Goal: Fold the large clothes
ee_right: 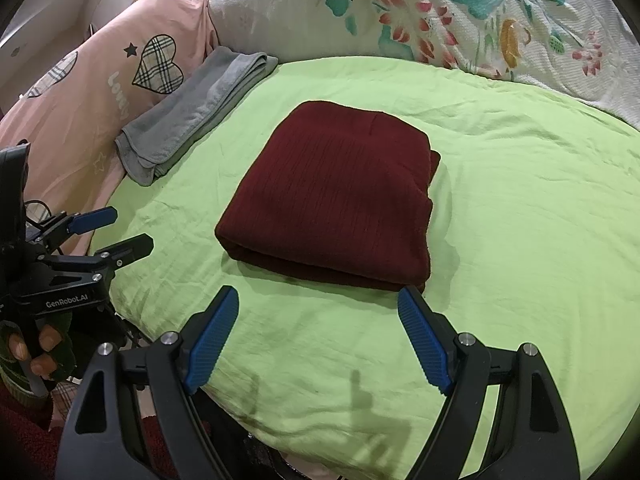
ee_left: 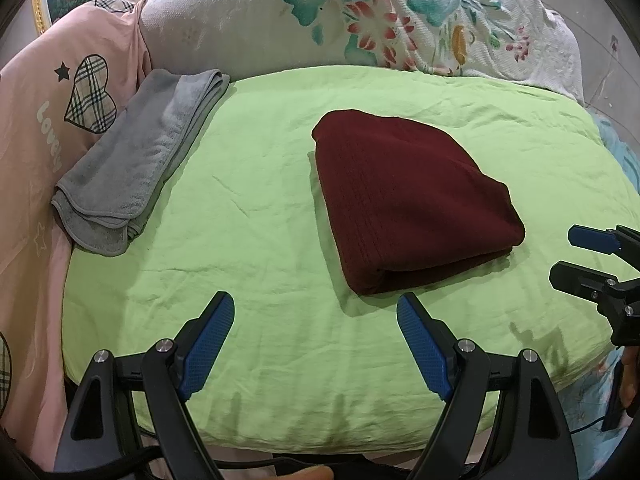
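Note:
A dark red garment (ee_left: 408, 200) lies folded into a thick rectangle on the light green sheet (ee_left: 260, 208); it also shows in the right wrist view (ee_right: 340, 196). My left gripper (ee_left: 316, 308) is open and empty, held above the sheet just in front of the garment's near left corner. My right gripper (ee_right: 318, 300) is open and empty, just in front of the garment's near edge. Each gripper shows in the other's view: the right gripper (ee_left: 568, 256) at the far right, the left gripper (ee_right: 128, 228) at the left.
A folded grey towel (ee_left: 136, 160) lies at the sheet's left edge, also in the right wrist view (ee_right: 192, 116). A pink cover with plaid hearts (ee_left: 48, 120) lies left. A white floral quilt (ee_left: 360, 16) is bunched behind.

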The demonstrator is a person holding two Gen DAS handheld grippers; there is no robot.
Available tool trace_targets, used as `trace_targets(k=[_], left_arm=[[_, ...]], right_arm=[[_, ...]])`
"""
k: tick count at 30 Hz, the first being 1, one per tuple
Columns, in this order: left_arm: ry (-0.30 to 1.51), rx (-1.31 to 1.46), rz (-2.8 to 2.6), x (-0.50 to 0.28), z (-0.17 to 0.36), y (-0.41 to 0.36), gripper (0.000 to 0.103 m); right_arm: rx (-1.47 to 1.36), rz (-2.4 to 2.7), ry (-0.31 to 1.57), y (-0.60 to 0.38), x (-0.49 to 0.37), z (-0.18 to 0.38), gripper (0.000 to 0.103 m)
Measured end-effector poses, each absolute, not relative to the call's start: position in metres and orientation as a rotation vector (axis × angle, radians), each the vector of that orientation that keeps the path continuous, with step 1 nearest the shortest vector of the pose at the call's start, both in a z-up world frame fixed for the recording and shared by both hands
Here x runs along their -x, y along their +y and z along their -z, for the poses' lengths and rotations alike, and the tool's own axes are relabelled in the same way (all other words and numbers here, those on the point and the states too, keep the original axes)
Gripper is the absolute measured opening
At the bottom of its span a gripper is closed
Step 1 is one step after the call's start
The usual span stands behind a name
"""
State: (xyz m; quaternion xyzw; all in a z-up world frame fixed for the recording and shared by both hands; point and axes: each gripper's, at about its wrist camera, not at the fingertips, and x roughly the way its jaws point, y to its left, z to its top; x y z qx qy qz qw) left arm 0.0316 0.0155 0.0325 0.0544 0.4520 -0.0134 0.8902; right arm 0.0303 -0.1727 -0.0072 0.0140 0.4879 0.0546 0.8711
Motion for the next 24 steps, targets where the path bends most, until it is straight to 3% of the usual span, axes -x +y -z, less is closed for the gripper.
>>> trace_targets(k=[24], left_arm=[[0.935, -0.105, 0.025, -0.0317, -0.0363, 0.0141, 0.084]], right_arm=[[-0.040, -0.114, 1.010, -0.1693, -0.0279, 0.0019, 0.082]])
